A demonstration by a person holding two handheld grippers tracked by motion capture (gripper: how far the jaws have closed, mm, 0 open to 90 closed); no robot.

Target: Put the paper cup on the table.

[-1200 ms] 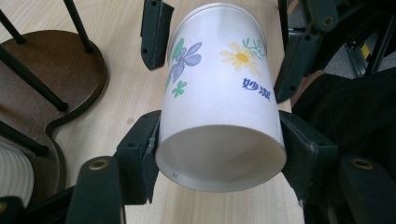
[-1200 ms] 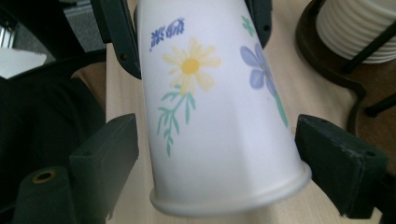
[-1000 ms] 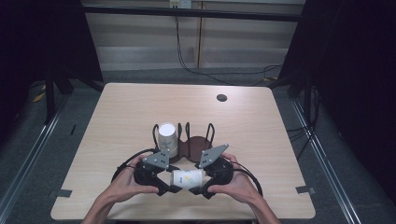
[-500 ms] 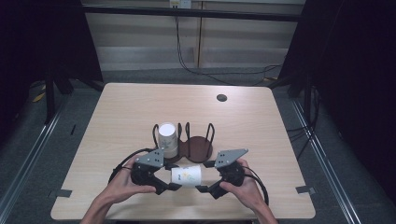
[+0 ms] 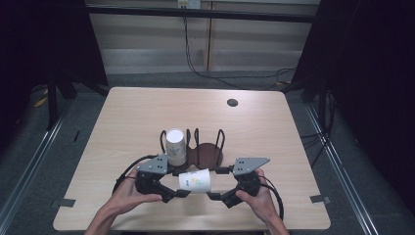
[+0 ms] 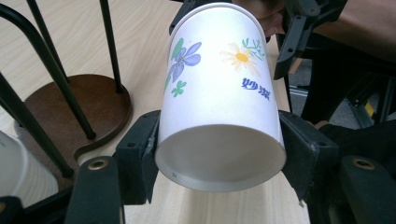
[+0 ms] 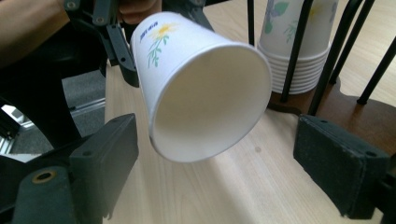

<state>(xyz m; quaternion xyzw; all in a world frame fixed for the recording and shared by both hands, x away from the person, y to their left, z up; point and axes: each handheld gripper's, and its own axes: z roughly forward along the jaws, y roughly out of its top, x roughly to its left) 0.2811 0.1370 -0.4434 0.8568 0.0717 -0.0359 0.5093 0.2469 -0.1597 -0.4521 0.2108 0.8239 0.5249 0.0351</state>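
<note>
A white paper cup (image 5: 195, 180) printed with flowers lies on its side above the table's front edge. My left gripper (image 5: 182, 187) is shut on it. In the left gripper view both pads squeeze the cup (image 6: 219, 93) near its base, which faces the camera, with the left gripper (image 6: 220, 156) around it. My right gripper (image 5: 219, 184) stands open just right of the cup's mouth. In the right gripper view the cup (image 7: 187, 65) shows its open mouth, and the right gripper (image 7: 224, 163) has its pads wide apart and off the rim.
A black wire cup rack on a dark brown base (image 5: 208, 154) stands mid-table behind the grippers, with a stack of cups (image 5: 175, 145) in its left bay. The stack (image 7: 299, 42) is also close in the right gripper view. A small black disc (image 5: 232, 103) lies far right on the table (image 5: 142, 112).
My right gripper has drawn back to the right, off the cup, and its jaws now stand apart. The cup stays in the left gripper, which has hardly moved.
</note>
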